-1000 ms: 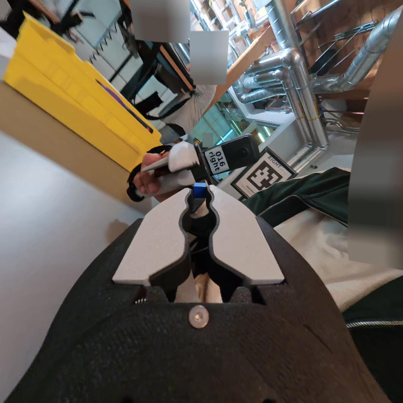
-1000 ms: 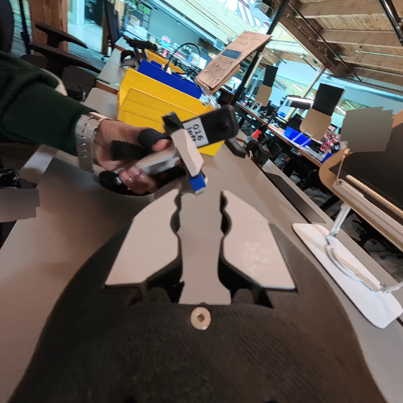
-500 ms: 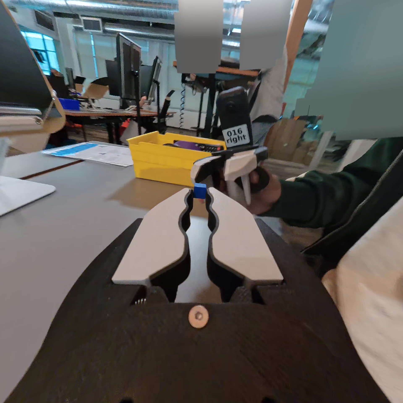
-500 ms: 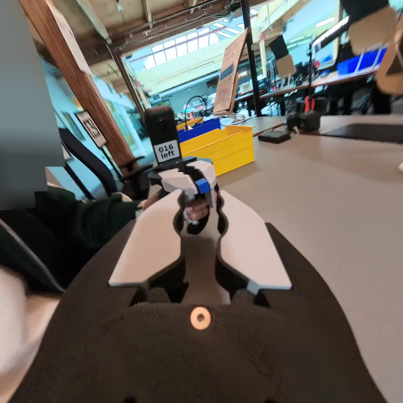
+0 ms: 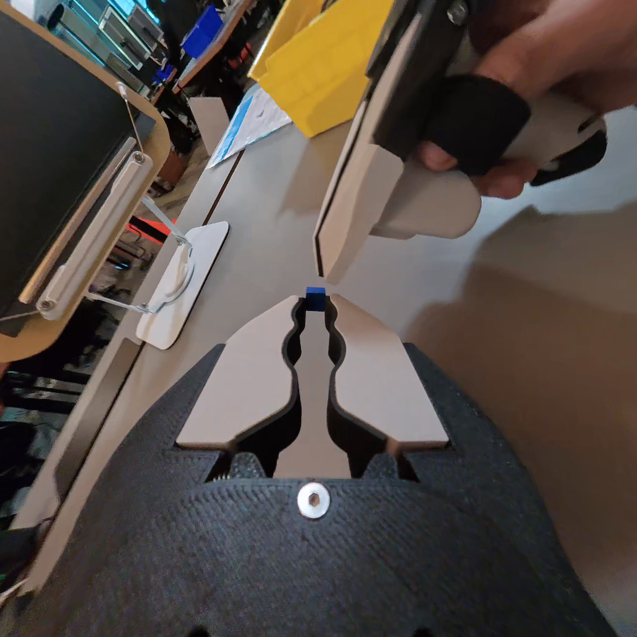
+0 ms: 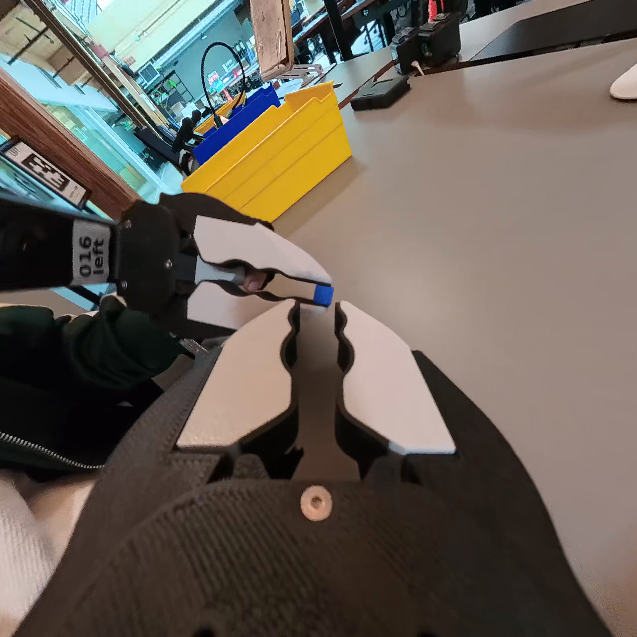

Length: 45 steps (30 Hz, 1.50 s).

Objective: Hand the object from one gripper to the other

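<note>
- Left tool (image 5: 315, 301): white fingers pinching a small blue cube (image 5: 315, 299) at their very tips, centre of the left wrist view. In the right wrist view the same tool (image 6: 319, 298) enters from the left edge, cube (image 6: 324, 295) at its tip, mid-frame.
- Right tool (image 6: 317, 305): fingers spread, a clear gap between them, tips just below and beside the cube; contact cannot be told. In the left wrist view, one of its white fingers (image 5: 344, 220) angles down from the upper right, its tip just above the cube, gripped by a hand (image 5: 537, 69).
- Table (image 6: 482, 206): grey top, under both tools.
- Yellow bin (image 6: 275, 155): on the table, upper left of the right wrist view; a blue bin (image 6: 234, 127) behind it.
- White stand base (image 5: 182, 282): on the table, left of the left wrist view.
- Dark green sleeve (image 6: 69, 362): left edge, right wrist view.
</note>
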Each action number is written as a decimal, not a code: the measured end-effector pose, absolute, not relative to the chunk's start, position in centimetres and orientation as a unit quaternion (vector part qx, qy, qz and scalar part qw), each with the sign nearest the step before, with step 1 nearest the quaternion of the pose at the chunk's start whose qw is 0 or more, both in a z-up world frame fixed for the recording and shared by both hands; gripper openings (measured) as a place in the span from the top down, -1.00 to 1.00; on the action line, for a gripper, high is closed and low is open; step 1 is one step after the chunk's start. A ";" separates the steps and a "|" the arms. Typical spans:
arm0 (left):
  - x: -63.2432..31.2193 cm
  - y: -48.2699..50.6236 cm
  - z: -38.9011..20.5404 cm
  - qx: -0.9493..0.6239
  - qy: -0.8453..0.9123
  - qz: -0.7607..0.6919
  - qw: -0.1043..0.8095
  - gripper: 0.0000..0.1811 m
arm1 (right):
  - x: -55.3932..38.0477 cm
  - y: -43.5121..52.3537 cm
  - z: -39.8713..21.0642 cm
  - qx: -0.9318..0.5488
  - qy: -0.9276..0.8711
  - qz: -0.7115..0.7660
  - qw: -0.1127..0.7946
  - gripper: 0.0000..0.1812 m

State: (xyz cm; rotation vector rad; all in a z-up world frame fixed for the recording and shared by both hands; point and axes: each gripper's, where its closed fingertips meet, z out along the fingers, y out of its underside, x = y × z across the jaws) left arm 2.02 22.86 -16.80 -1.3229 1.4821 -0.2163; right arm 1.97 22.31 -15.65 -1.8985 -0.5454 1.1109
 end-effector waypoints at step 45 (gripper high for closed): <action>1.1 19.9 -10.0 -0.476 0.197 -0.853 0.077 0.77 | 2.3 19.2 -9.6 -0.554 -0.391 0.434 0.593 0.89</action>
